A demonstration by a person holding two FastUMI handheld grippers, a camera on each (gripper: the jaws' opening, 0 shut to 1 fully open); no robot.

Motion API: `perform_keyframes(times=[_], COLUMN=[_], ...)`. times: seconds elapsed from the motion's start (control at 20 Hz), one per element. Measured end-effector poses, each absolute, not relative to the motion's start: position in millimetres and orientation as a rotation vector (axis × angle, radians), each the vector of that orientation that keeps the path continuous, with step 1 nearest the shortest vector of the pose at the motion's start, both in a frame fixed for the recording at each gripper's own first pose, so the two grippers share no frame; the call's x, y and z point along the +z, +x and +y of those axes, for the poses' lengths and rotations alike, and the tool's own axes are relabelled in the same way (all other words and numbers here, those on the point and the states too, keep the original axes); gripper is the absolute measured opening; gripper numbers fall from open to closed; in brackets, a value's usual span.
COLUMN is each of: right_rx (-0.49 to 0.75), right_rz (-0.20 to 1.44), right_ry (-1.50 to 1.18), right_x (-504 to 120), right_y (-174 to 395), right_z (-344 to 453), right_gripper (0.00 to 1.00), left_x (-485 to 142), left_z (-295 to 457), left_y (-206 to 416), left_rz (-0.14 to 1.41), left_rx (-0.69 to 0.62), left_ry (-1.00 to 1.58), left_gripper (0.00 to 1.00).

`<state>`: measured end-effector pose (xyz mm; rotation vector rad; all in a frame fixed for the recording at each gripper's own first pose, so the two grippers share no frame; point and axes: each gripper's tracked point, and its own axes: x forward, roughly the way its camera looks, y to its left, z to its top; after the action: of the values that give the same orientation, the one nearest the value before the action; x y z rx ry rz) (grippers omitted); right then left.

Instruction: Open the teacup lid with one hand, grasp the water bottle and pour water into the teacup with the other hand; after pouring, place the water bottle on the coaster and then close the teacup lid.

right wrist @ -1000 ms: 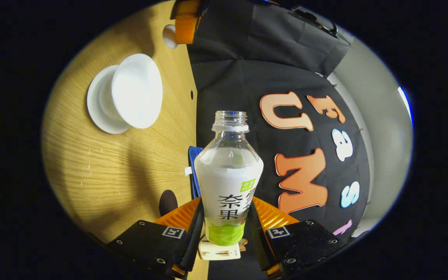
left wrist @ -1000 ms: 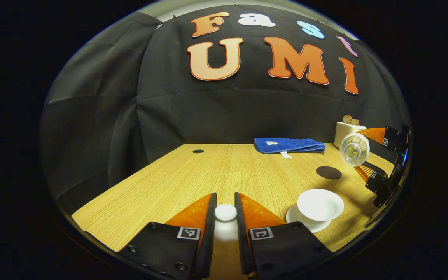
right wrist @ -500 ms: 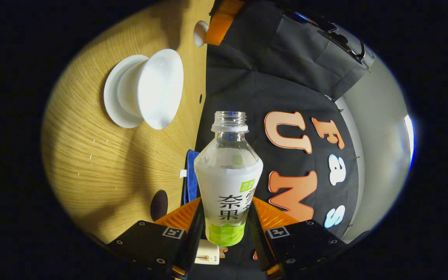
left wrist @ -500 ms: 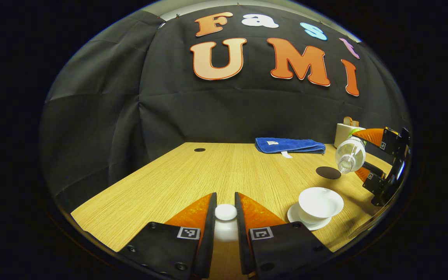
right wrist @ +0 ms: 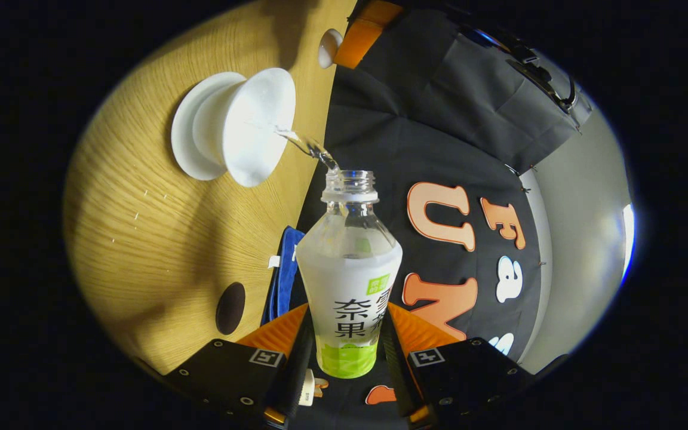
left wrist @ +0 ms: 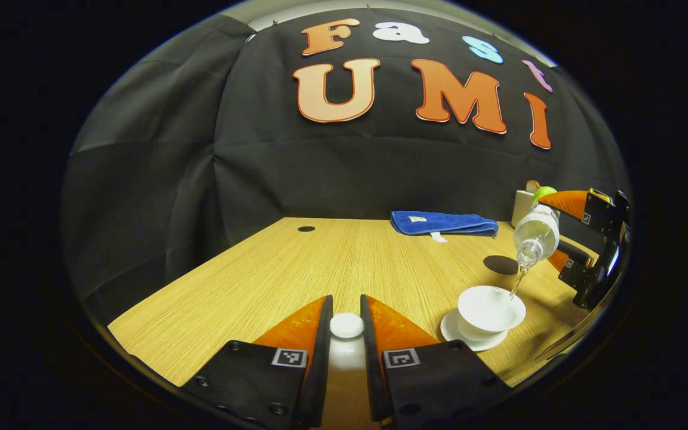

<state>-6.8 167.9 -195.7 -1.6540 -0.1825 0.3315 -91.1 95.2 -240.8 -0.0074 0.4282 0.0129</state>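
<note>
While the right gripper (right wrist: 344, 349) clamps the clear labelled water bottle (right wrist: 350, 280), tipped neck-down, its stream drops into the white porcelain teacup (left wrist: 491, 306) at near right; the left gripper (left wrist: 346, 334) pinches the white lid (left wrist: 346, 326).

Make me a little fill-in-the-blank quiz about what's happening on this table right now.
1. Water streams from the tilted bottle into the white ____.
2. The left hand-held gripper pinches the knob of the teacup's ____.
3. The dark round coaster has ____ on it.
4. The folded towel is ____ in colour.

Answers: teacup; lid; nothing; blue
</note>
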Motion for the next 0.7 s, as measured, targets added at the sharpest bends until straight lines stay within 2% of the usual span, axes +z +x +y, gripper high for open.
perform_keyframes(times=[0.7], right_rx=[0.312], right_rz=[-0.299], right_ry=[-1.736], right_x=[-191.4], right_y=[-15.9], right_z=[172.4], right_gripper=[0.62], left_x=[-237.6], left_z=[101.0], left_y=[-95.6], left_rz=[0.425], left_rx=[0.020], left_ry=[-0.014], left_gripper=[0.32])
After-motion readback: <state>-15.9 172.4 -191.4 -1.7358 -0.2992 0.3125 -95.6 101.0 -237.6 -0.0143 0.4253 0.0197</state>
